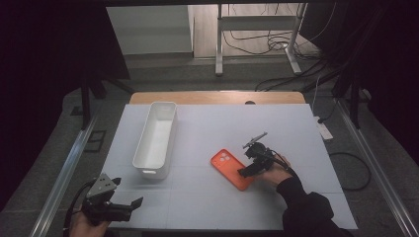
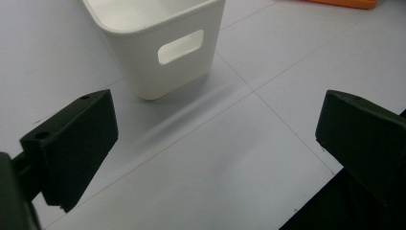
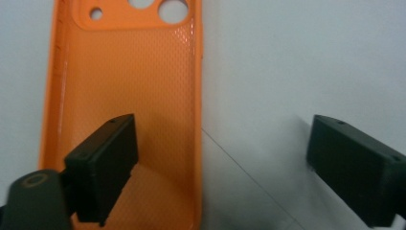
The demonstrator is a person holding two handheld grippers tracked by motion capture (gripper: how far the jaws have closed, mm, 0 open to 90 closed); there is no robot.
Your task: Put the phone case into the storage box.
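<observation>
An orange phone case (image 1: pixel 228 168) lies inside-up on the white table, right of centre, its camera holes at the far end. My right gripper (image 1: pixel 245 172) hangs low over the case's near end. In the right gripper view the case (image 3: pixel 129 72) runs up the left side. My right gripper (image 3: pixel 222 163) is open: one jaw stands over the case's inner face, the other over bare table, so the case's edge lies between them with no pad pressing on it. My left gripper (image 1: pixel 129 205) rests open near the front left corner, nothing between its jaws (image 2: pixel 215 143).
A long white bin (image 1: pixel 170 133) with a handle slot (image 2: pixel 181 46) stands left of centre, empty as far as I can see. A strip of the orange case (image 2: pixel 344 3) peeks in at the top of the left gripper view. Beyond the table's wooden far edge (image 1: pixel 217 97) lie a metal stand and floor cables.
</observation>
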